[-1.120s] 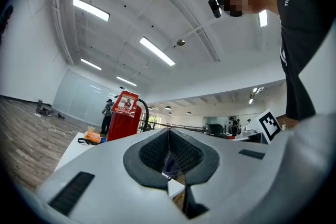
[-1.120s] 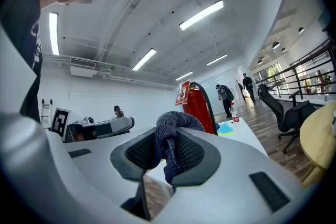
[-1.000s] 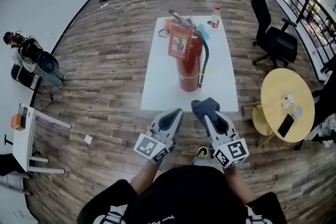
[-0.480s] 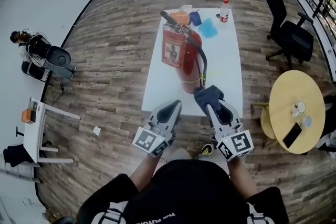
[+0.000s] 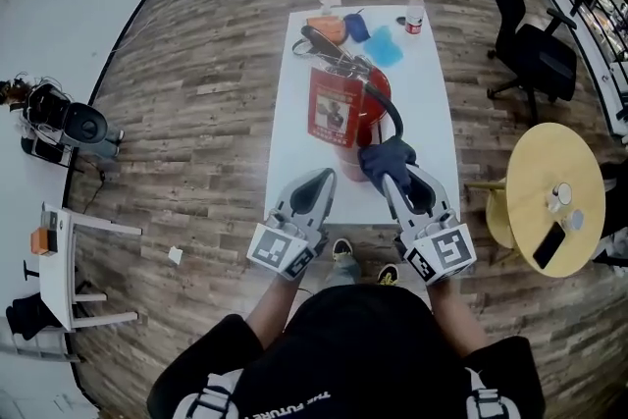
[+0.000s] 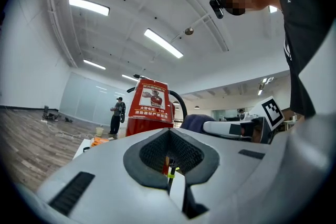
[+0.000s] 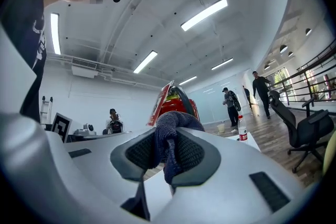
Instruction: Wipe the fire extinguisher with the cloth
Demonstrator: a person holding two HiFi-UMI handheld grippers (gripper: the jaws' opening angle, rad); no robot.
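Note:
A red fire extinguisher with a black hose and a printed tag stands upright on the long white table. My right gripper is shut on a dark blue cloth, which bunches out past its tips just short of the extinguisher's near right side. In the right gripper view the cloth fills the jaws, with the extinguisher close behind. My left gripper is level beside it, over the table's near end, jaws together and empty. In the left gripper view the extinguisher rises just ahead.
At the table's far end are a water bottle, a light blue cloth and an orange item. A black office chair and a round yellow table stand to the right. A small white desk is at the left.
Both grippers have moved forward together, from short of the table to over its near end. The cloth now sits close to the extinguisher. The grip on the cloth is unchanged.

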